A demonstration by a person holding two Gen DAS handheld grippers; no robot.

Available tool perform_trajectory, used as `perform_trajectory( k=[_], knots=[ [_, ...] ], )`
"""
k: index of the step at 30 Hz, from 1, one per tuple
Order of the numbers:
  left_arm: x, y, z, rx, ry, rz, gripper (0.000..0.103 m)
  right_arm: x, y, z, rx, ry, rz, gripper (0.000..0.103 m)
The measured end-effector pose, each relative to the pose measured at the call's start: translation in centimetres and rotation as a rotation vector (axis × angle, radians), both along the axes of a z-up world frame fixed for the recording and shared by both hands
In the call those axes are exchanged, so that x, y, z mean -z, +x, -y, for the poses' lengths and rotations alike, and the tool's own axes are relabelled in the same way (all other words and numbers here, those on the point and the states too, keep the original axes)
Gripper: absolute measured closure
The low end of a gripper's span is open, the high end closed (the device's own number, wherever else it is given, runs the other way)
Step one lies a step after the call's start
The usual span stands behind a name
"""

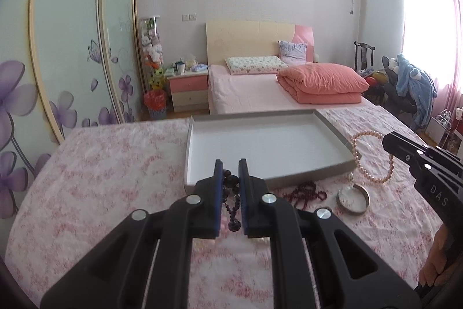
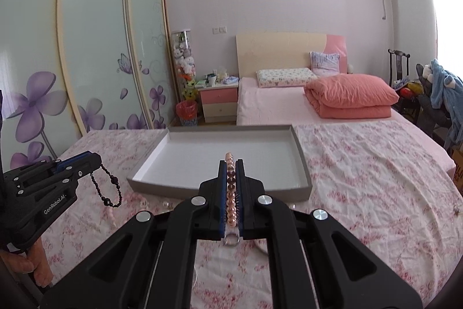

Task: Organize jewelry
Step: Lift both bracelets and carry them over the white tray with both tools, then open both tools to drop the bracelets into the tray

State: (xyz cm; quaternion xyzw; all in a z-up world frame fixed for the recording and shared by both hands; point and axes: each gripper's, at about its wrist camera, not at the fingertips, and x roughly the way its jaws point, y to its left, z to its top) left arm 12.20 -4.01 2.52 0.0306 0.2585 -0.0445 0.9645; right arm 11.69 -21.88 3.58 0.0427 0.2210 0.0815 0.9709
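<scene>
My left gripper (image 1: 230,164) is shut on a dark bead bracelet (image 1: 232,203), which hangs from it above the flowered bedspread; it also shows in the right wrist view (image 2: 108,187) under the left gripper (image 2: 97,161). My right gripper (image 2: 231,162) is shut on a pink pearl bracelet (image 2: 230,190), lifted just in front of the grey shallow box (image 2: 162,186). In the left wrist view the pearl bracelet (image 1: 358,158) hangs from the right gripper (image 1: 389,142) beside the box (image 1: 332,168), whose white inside holds nothing.
A dark red bead string (image 1: 306,191) and a silver bangle (image 1: 354,197) lie on the bedspread in front of the box. A small pink bead piece (image 2: 111,213) lies near the box's left corner. A folded salmon quilt (image 1: 321,81) and pillows are on the bed beyond.
</scene>
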Motion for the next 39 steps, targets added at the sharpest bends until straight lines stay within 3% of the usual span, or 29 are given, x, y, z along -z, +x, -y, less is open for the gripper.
perform_trajectory(
  k=[8, 14, 28, 39],
  knots=[
    [-1.3, 3.6, 0.3, -0.03, -0.022, 0.026, 0.092, -1.6, 3.3, 0.4, 0.034, 0.007, 0.061, 0.096],
    [-0.9, 7.5, 0.8, -0.032, -0.024, 0.012, 0.092, -1.3, 6.7, 1.2, 0.055, 0.019, 0.052, 0.096],
    [1.7, 15.2, 2.0, -0.021, -0.021, -0.029, 0.091, 2.0, 13.8, 0.4, 0.053, 0.02, -0.045, 0.096],
    [4.5, 18.1, 2.0, -0.027, -0.028, -0.085, 0.091, 4.6, 16.5, 0.2, 0.054, 0.051, -0.151, 0.096]
  ],
)
